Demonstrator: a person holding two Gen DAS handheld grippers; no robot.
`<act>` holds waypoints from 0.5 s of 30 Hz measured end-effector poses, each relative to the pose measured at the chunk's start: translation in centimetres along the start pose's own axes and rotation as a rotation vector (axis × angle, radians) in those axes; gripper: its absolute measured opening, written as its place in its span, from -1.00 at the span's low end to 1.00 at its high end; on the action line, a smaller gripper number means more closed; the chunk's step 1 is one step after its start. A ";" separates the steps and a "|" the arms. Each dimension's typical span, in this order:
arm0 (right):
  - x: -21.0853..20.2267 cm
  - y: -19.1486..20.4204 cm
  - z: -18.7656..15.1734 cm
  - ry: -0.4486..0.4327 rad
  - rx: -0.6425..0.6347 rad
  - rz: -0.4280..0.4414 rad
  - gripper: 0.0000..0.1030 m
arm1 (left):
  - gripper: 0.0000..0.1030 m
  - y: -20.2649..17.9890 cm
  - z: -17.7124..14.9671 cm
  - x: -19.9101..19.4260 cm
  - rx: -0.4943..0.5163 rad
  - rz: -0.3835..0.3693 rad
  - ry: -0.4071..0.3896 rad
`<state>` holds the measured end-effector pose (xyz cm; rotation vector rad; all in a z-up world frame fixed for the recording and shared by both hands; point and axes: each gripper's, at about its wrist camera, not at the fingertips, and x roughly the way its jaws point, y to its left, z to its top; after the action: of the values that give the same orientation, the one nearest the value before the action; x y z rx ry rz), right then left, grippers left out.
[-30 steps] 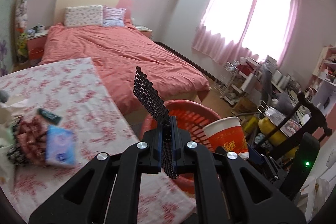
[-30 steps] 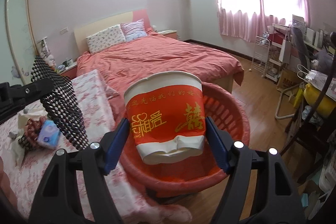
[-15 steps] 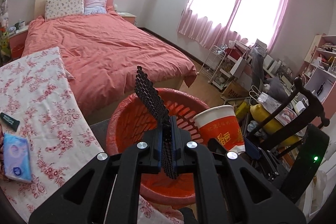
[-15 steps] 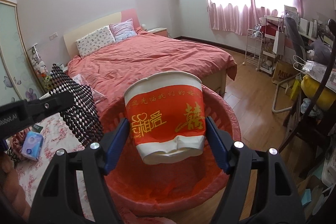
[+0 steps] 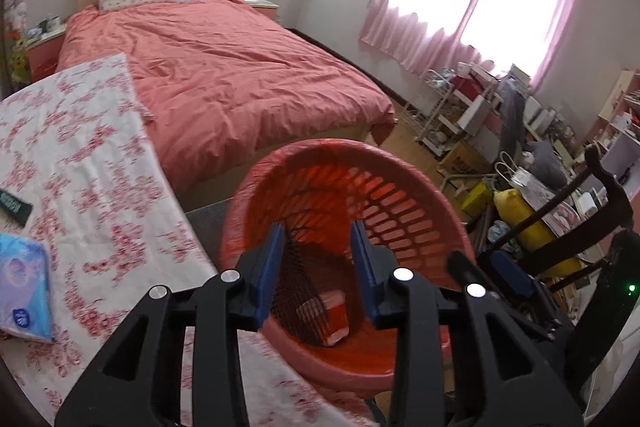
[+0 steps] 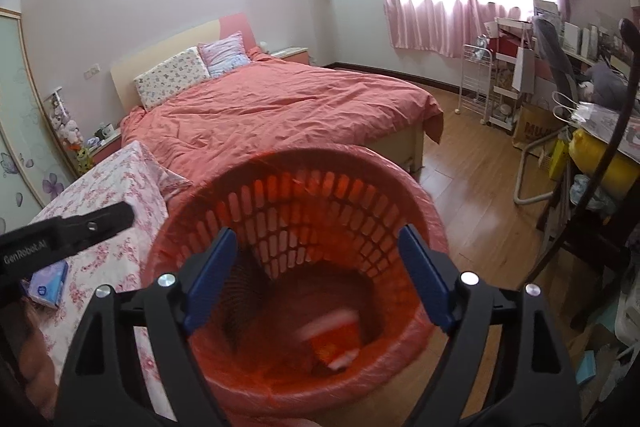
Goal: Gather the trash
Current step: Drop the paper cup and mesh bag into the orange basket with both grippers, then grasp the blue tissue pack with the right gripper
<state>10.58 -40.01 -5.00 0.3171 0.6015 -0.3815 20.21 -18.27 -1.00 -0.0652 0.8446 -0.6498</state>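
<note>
A: Starting on the left, what is the left gripper (image 5: 318, 259) doing?

B: Its jaws are standing partly apart over the red basket (image 5: 404, 187), having just been opening. The black mesh piece (image 5: 296, 291) is lying loose between and below them, inside the basket; the pads are not pressing on it.

A: And the right gripper (image 6: 316, 267)?

B: Its jaws are spreading wide, having just opened further, and nothing is sitting between them. Both are hanging above the basket's mouth.

A: Where is the paper cup (image 6: 334, 341)?

B: It is lying down in the basket, tipped on its side near the bottom. In the right wrist view it is smearing into a blur, so its print is not readable. In the left wrist view the mesh is covering part of the cup (image 5: 332, 317).

A: Anything else cut off?

B: The flowered tablecloth (image 5: 92, 187) is running out of frame at the left, with a blue tissue pack (image 5: 22, 291) half cropped on it. The basket's near rim is hiding behind the gripper bodies, and the mesh in the right wrist view is too dark to make out clearly.
</note>
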 end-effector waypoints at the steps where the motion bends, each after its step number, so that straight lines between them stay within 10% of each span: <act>1: 0.0 -0.3 0.0 0.001 0.001 -0.005 0.57 | -0.33 0.3 0.0 -0.2 -0.008 0.003 0.002; 15: -4.1 4.0 -0.4 -0.034 -0.099 0.056 0.54 | -0.27 3.6 -2.3 -6.4 -0.006 0.146 -0.069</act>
<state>9.04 -35.24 -2.21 0.2314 0.5751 -0.3017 17.26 -11.34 0.71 -0.0308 0.7773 -0.5048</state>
